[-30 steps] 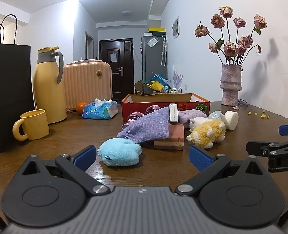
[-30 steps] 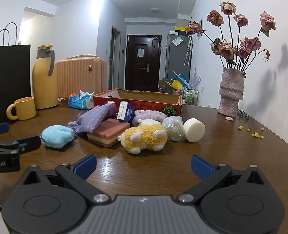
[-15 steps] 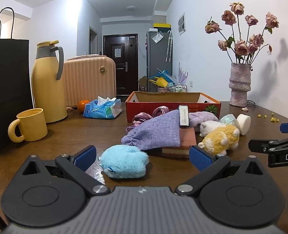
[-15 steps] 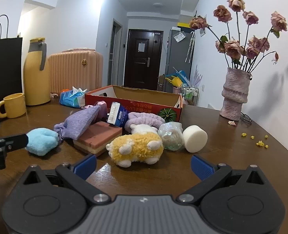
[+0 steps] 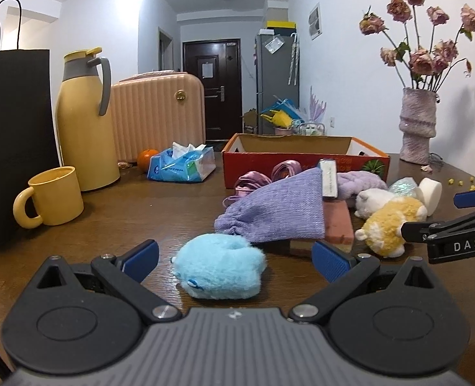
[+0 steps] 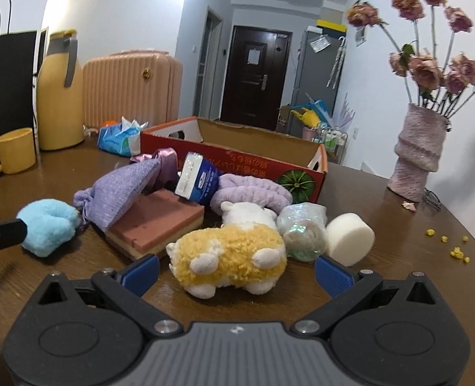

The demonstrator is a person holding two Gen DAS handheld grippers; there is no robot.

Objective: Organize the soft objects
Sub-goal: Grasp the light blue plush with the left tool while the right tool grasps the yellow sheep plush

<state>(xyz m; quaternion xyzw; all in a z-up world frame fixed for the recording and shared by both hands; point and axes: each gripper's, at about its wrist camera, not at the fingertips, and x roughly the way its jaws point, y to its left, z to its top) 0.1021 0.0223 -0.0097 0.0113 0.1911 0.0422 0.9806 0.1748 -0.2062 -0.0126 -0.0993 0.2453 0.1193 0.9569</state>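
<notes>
A fluffy blue plush [image 5: 219, 265] lies on the wooden table between the spread fingers of my open left gripper [image 5: 235, 255], which does not grip it. My open right gripper [image 6: 235, 270] straddles a yellow and white plush toy [image 6: 229, 259] the same way. Behind them a pile holds a purple drawstring pouch [image 5: 276, 214], a pink sponge [image 6: 160, 222], a purple headband [image 6: 251, 191], a white plush [image 6: 247, 214], an iridescent ball [image 6: 301, 231] and a white foam cylinder [image 6: 350, 238]. An open red cardboard box [image 5: 305, 156] stands behind the pile.
At the left stand a yellow mug [image 5: 52, 196], a yellow thermos [image 5: 84, 122], a black paper bag [image 5: 12, 141] and a blue tissue pack [image 5: 182, 167]. A vase of dried roses [image 6: 419, 154] stands at the right. Yellow crumbs [image 6: 452, 247] lie near the table's right edge.
Both grippers have moved forward and lower toward the table. The blue plush now lies between the left fingers and the yellow plush between the right fingers. Both stay open.
</notes>
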